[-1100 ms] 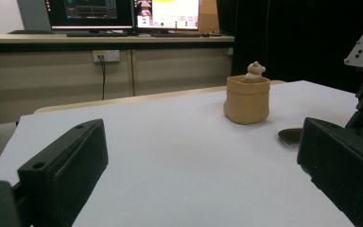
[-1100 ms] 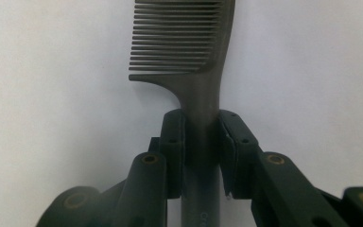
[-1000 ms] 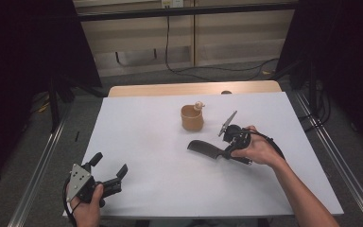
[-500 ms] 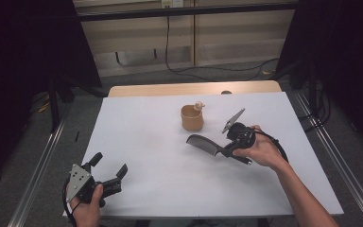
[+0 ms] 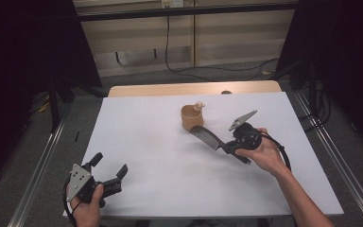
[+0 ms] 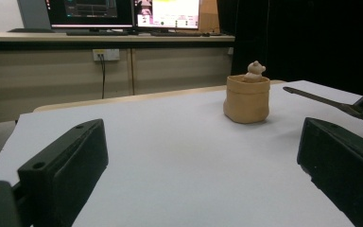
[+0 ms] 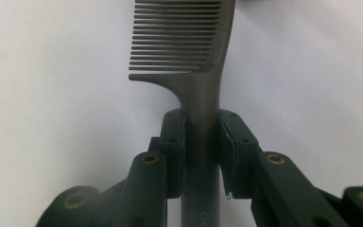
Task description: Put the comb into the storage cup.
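Observation:
A dark grey comb (image 5: 207, 137) is held by its handle in my right gripper (image 5: 228, 145), its toothed head close to a tan pouch-shaped cup (image 5: 190, 118). A small bear figure (image 5: 198, 105) sits in the cup's mouth. In the right gripper view both pads (image 7: 174, 142) press on the comb (image 7: 189, 42) handle, with the teeth pointing left. My left gripper (image 5: 109, 163) rests at the table's near left corner, open and with nothing in it. In the left gripper view the left gripper (image 6: 201, 137) looks toward the cup (image 6: 246, 99), the bear (image 6: 254, 69) and the comb (image 6: 316, 98).
The white table top (image 5: 146, 142) ends in a wooden strip (image 5: 170, 89) at the far side. Metal rails (image 5: 38, 165) run along both sides of the table. Cables (image 5: 179, 66) lie on the floor behind. Monitors (image 6: 123, 12) stand on a bench beyond the table.
My right gripper has carried the comb a little toward the cup, so the comb's head now lies close beside it. The left gripper has stayed where it was.

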Demonstrator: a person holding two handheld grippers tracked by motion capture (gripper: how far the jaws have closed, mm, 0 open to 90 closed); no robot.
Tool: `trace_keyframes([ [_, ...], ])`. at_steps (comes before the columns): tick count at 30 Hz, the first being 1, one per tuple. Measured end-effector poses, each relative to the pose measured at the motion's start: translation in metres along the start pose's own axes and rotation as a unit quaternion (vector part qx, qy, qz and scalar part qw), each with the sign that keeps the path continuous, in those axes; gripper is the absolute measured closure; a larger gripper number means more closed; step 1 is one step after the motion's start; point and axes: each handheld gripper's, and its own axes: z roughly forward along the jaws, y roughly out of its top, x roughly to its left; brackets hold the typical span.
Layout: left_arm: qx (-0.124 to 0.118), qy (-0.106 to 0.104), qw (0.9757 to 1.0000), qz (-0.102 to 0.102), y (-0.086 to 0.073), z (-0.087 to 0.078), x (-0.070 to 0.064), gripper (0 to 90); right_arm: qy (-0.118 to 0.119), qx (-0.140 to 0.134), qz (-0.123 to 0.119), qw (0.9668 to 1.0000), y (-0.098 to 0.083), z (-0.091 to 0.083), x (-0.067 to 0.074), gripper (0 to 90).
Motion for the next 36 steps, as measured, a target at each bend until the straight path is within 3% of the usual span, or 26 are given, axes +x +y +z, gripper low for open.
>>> trace_keyframes([
  [10, -0.002, -0.003, 1.0, -0.004, 0.0, 0.0, -0.001, 2.8, -0.019, -0.067, 0.016, 0.9975, -0.007, -0.011, -0.001, 72.9],
  [16, -0.002, -0.002, 1.0, -0.004, 0.0, 0.0, -0.001, 2.8, -0.01, -0.105, 0.04, 0.9936, -0.008, -0.014, -0.007, 72.9],
  [20, -0.002, -0.005, 1.0, -0.004, 0.0, 0.0, -0.001, 2.8, -0.01, -0.123, 0.043, 0.9914, -0.009, -0.014, -0.007, 72.8],
  [29, -0.001, -0.005, 1.0, -0.003, 0.0, 0.001, -0.002, 2.8, -0.028, -0.179, 0.051, 0.9821, -0.009, -0.017, -0.006, 72.8],
  [36, -0.002, -0.005, 1.0, -0.005, 0.0, 0.001, -0.002, 2.8, -0.034, -0.223, 0.055, 0.9726, -0.008, -0.022, -0.005, 72.8],
])
